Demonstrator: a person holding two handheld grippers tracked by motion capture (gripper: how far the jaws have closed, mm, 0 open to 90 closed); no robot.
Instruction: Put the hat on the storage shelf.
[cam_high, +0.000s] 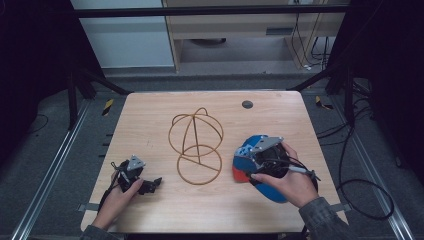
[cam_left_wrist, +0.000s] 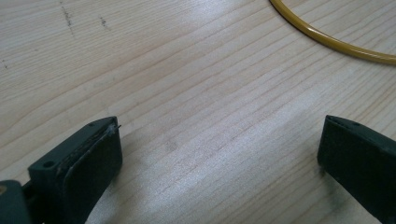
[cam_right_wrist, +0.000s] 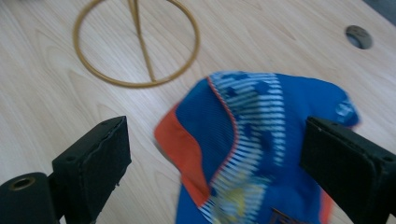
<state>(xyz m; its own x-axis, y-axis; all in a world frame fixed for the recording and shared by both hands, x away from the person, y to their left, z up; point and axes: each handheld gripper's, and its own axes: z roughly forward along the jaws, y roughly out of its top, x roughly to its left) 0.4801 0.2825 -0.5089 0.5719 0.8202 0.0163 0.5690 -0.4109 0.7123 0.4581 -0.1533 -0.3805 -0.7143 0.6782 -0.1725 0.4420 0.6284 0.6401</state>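
Observation:
A yellow wire stand (cam_high: 196, 144), a round base ring with a domed frame above it, sits mid-table; its ring (cam_right_wrist: 136, 42) also appears in the right gripper view, and an arc of it (cam_left_wrist: 331, 42) in the left gripper view. A blue cap with an orange brim (cam_high: 244, 161) lies flat to the stand's right. My right gripper (cam_high: 260, 159) hovers over the cap (cam_right_wrist: 261, 144), open, its jaws wide on either side of it and not touching. My left gripper (cam_high: 150, 185) rests low at the table's front left, open over bare wood (cam_left_wrist: 210, 140).
The wooden table (cam_high: 150, 115) has a round grey cable grommet (cam_high: 247, 104) near its far edge, also seen at top right of the right gripper view (cam_right_wrist: 359, 36). Cables (cam_high: 360, 190) trail off the right side onto the floor.

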